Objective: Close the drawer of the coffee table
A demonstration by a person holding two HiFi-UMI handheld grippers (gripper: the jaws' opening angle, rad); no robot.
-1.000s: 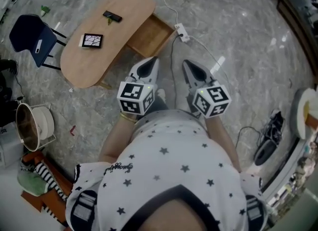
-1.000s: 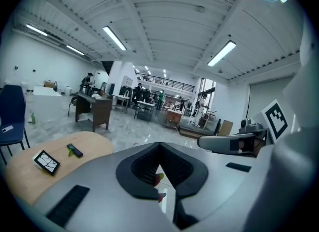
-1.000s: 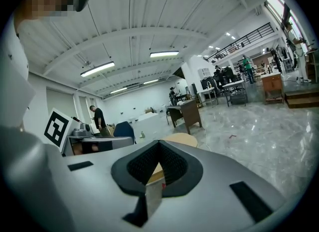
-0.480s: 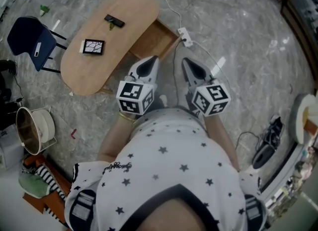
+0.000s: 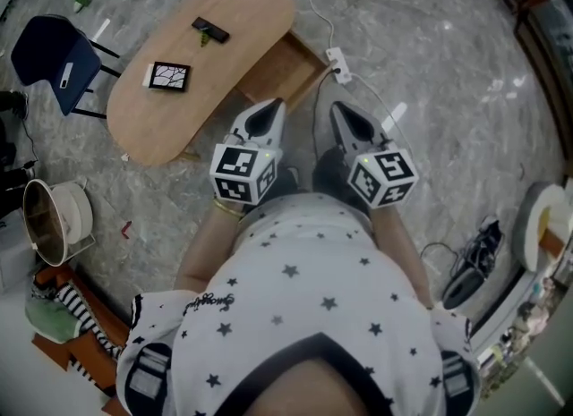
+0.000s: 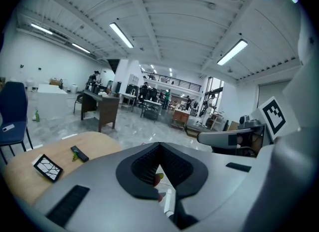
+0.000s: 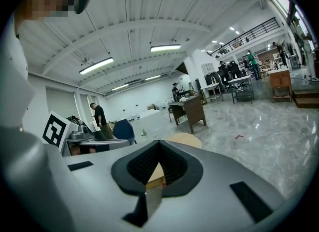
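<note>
Both grippers are hanging in front of our torso, pointing at the coffee table. Left gripper: jaws pressed together, nothing in them. Right gripper: same, jaws together and empty.

The drawer is standing pulled out from the table's long side, the side facing the white power strip on the floor. It is near our jaw tips but neither gripper is touching it.

Handling, as we are judging it: it is a stiff wooden box and looks empty inside, so probably light and sliding easily. No grasp is needed, since the closed jaws work as a blunt pusher. We are picking the middle of the front panel, the edge farthest from the tabletop, because pushing at a corner could skew it and jam it. The table looks light and the stone floor is glossy, so a hard shove might slide the whole table.

The head view is giving the layout: the open drawer, the remote and the black tile on top, the blue chair. The left gripper view is catching only the tabletop with those items, no drawer. The right gripper view is showing a sliver of the drawer wood through its jaw notch. Both gripper views are also showing desks and people far behind, which are absent from the head view.
</note>
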